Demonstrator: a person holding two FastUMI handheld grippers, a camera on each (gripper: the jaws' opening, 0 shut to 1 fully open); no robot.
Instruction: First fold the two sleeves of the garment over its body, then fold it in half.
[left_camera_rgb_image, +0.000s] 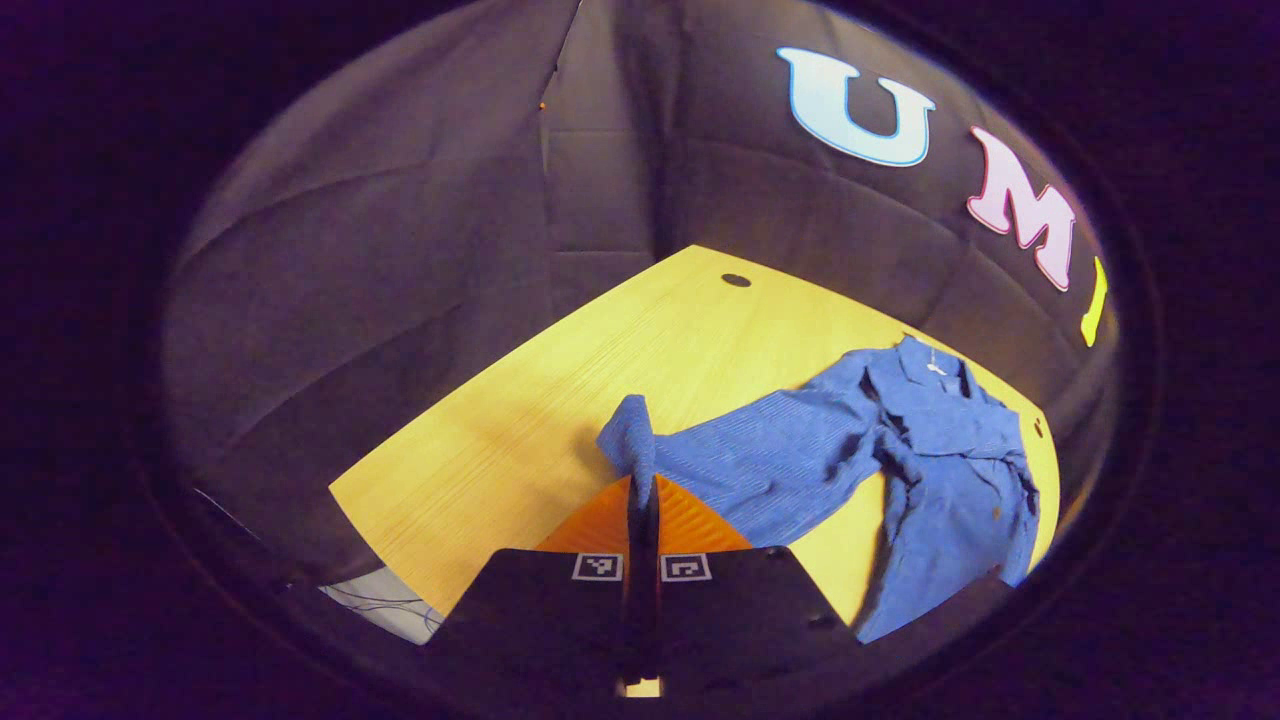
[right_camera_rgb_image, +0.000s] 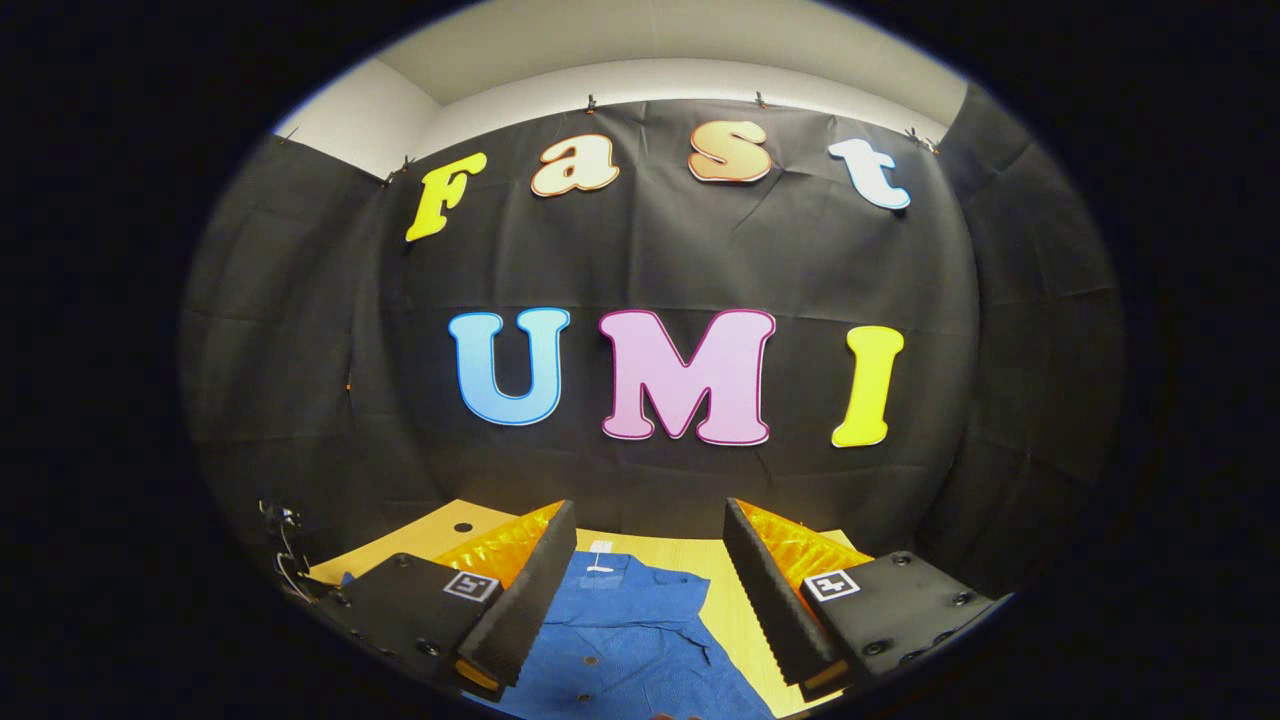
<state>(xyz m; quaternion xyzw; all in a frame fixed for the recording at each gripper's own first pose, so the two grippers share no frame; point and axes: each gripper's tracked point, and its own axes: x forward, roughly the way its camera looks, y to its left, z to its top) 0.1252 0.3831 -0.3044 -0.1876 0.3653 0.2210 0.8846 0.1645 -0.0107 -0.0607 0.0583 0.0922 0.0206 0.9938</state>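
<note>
A blue button-up shirt (left_camera_rgb_image: 900, 450) lies crumpled on the wooden table (left_camera_rgb_image: 560, 400), its collar toward the far right edge. My left gripper (left_camera_rgb_image: 641, 490) is shut on the cuff end of one sleeve (left_camera_rgb_image: 630, 440), which stretches from the shirt body out to the left and is lifted off the table. In the right gripper view the shirt's collar and button front (right_camera_rgb_image: 620, 630) lie between and below my right gripper's fingers. My right gripper (right_camera_rgb_image: 650, 560) hangs open above it, holding nothing.
The table has a small round cable hole (left_camera_rgb_image: 736, 280) near its far corner. Black cloth walls close in the table on the far sides. Cables (right_camera_rgb_image: 285, 560) hang at the table's left edge in the right gripper view.
</note>
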